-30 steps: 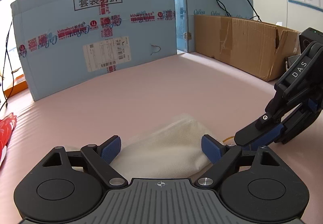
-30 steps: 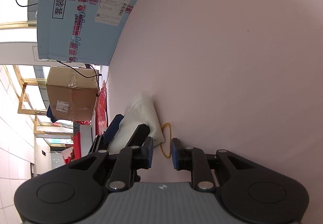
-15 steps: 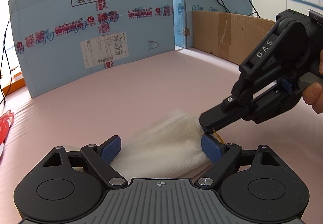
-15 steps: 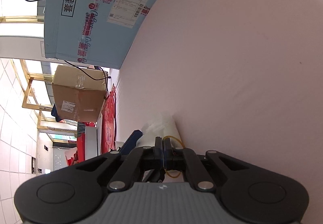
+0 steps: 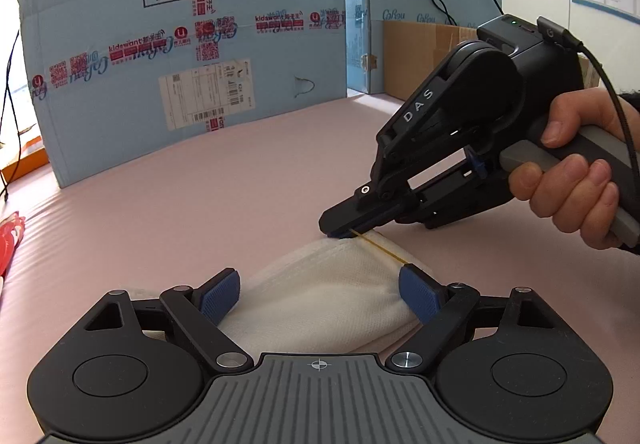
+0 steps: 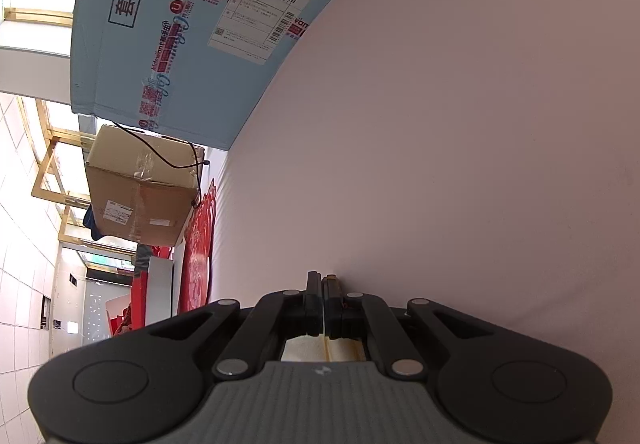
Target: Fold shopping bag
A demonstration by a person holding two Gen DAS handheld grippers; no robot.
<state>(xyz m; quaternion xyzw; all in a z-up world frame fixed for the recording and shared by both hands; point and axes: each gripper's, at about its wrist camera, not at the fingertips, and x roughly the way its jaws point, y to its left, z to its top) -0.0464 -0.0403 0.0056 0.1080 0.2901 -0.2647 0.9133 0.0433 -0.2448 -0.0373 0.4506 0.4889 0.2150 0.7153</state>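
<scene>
The shopping bag lay folded into a small, soft white bundle of textured fabric on the pink table, low in the frame's centre. The left gripper straddled it, jaws wide apart with the blue pads at its sides. The right gripper, in a hand at right, had its jaws clamped on a yellow rubber band stretched taut across the bundle's upper right edge.

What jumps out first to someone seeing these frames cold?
Probably the black right gripper, held in a hand at the right of the left wrist view, shut on a thin yellow rubber band stretched over the folded white fabric shopping bag on the pink table. The left gripper straddles that bag, its blue pads at either side. Behind stands a big light-blue cardboard box with red tape.
</scene>
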